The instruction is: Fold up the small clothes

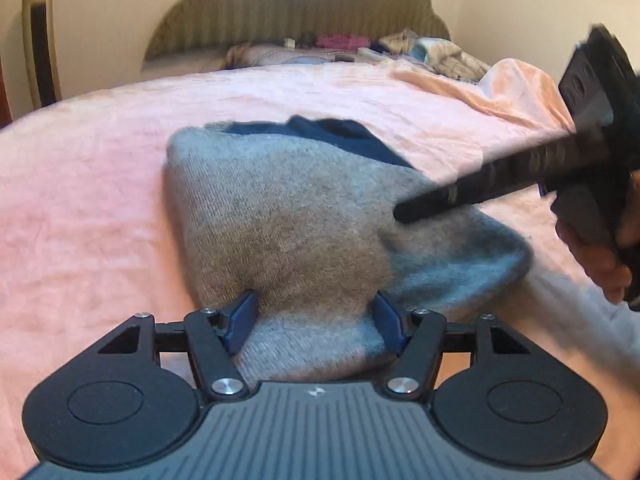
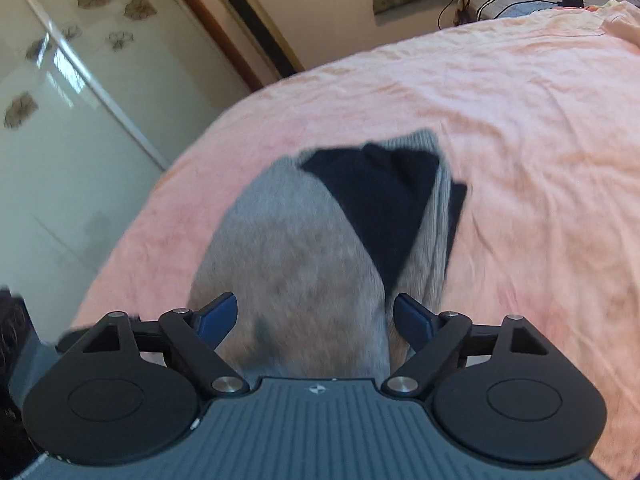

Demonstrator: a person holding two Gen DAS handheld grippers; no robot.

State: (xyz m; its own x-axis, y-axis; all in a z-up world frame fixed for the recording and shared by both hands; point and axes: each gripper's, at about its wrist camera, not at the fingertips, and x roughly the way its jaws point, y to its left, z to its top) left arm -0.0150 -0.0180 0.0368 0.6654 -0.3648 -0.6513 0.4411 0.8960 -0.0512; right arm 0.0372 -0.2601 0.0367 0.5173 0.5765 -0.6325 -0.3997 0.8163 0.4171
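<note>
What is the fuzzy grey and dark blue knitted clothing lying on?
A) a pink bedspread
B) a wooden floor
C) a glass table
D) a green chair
A: the grey and dark blue knitted garment lies spread on the wrinkled pink bedspread, which shows all around it in both wrist views.
</note>
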